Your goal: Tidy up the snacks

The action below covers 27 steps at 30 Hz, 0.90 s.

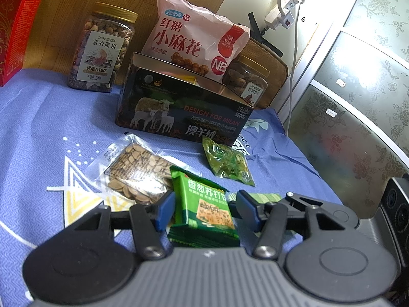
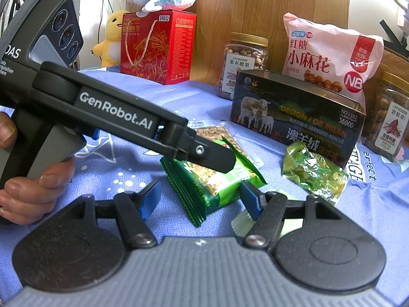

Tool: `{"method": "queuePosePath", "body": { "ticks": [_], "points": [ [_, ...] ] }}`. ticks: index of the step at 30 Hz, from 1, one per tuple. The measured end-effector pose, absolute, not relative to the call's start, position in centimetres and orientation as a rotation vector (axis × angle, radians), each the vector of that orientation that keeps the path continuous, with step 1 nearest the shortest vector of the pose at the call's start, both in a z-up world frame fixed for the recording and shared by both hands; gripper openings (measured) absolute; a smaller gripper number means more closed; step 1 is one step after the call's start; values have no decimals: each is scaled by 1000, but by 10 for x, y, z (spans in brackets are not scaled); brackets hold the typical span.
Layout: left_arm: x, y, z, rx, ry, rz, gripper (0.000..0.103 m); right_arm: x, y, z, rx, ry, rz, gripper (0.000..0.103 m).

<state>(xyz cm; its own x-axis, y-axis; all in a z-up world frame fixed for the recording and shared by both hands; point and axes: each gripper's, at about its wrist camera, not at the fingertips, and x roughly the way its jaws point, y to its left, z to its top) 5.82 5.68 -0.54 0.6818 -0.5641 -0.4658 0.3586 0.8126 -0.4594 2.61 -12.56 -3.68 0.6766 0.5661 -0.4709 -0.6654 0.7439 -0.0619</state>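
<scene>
A green cracker packet (image 1: 204,204) lies on the blue cloth (image 1: 51,128) between the blue pads of my left gripper (image 1: 204,211), whose jaws stand around it; whether they grip it is unclear. The packet (image 2: 204,179) also shows in the right wrist view, with the left gripper (image 2: 217,157) over it. My right gripper (image 2: 202,199) is open and empty, just in front of the packet. A clear seed packet (image 1: 138,171) and a green candy bag (image 1: 230,163) lie beside it. An open dark tin box (image 1: 184,110) stands behind them.
Behind the tin are a pink snack bag (image 1: 194,41), a gold-lidded nut jar (image 1: 99,48) to its left and another jar (image 1: 248,79) on the right. A red gift box (image 2: 156,48) and plush toys (image 2: 112,38) stand at the far left. A patterned glass door (image 1: 358,89) bounds the right.
</scene>
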Motion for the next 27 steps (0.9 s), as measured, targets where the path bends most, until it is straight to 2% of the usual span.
{"method": "queuePosePath", "body": {
  "ticks": [23,27],
  "points": [
    [57,59,-5,-356,627,-540,53,28,-127,-38,-226,456,683,70],
    [56,58,-5,-356,632,-541,48,31,-128,-38,-215,476,677,71]
  ]
}}
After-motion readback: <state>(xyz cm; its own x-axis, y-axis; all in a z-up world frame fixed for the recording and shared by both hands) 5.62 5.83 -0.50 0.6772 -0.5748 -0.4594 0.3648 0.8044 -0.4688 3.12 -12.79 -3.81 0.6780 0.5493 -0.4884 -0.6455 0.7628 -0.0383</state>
